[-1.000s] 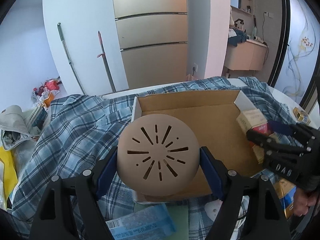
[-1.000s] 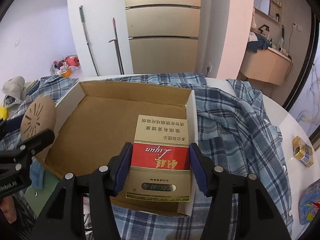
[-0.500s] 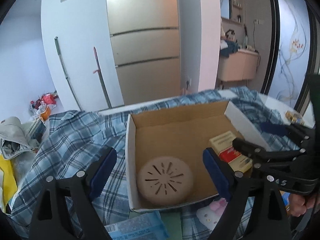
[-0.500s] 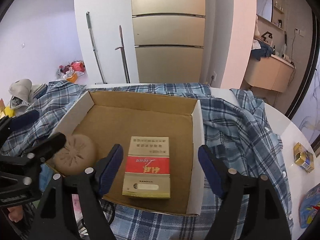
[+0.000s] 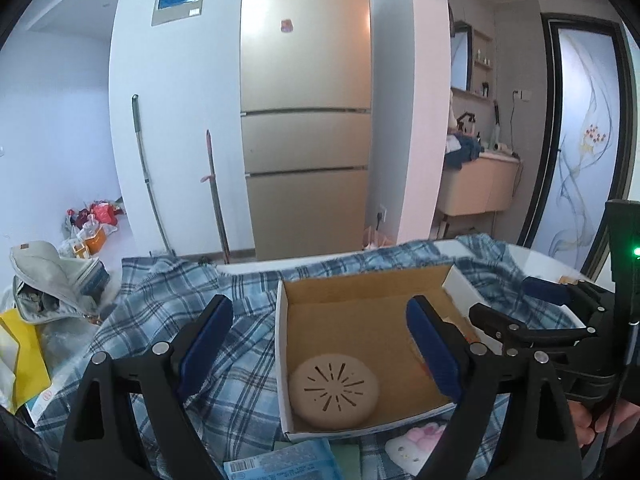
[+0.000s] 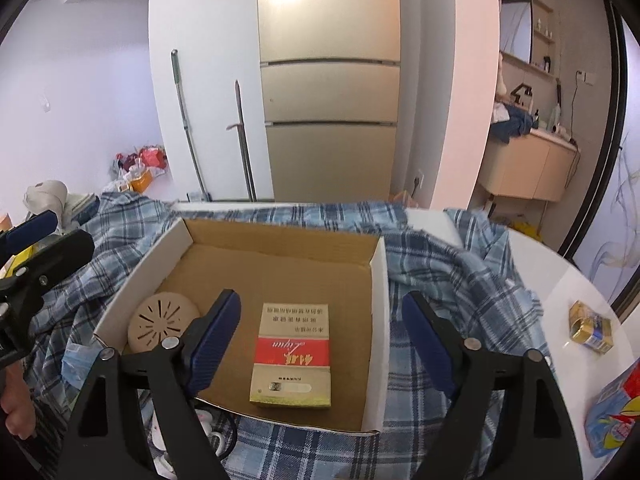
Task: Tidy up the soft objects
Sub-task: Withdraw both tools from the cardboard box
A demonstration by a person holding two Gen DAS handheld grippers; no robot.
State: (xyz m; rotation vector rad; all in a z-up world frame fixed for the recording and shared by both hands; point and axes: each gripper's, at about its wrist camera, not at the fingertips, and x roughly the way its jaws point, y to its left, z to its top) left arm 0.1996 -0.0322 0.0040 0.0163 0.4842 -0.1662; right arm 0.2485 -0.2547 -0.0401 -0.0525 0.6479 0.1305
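From the left wrist: left gripper (image 5: 320,344) spread wide, empty, above a cardboard box (image 5: 281,344); round tan cushion (image 5: 334,390) (slits fanning from its middle) flat in the near left corner, below the fingers. From the right wrist: right gripper (image 6: 320,334) likewise parted, holding nothing; red and gold packet (image 6: 294,354) flat on the box floor between the fingers, cushion left of it.

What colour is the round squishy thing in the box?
Tan, with dark slits; the disc shows best in the left wrist view.

In the cardboard box (image 6: 380,276), the round pad (image 6: 162,322) lies left of the carton (image 6: 294,356)
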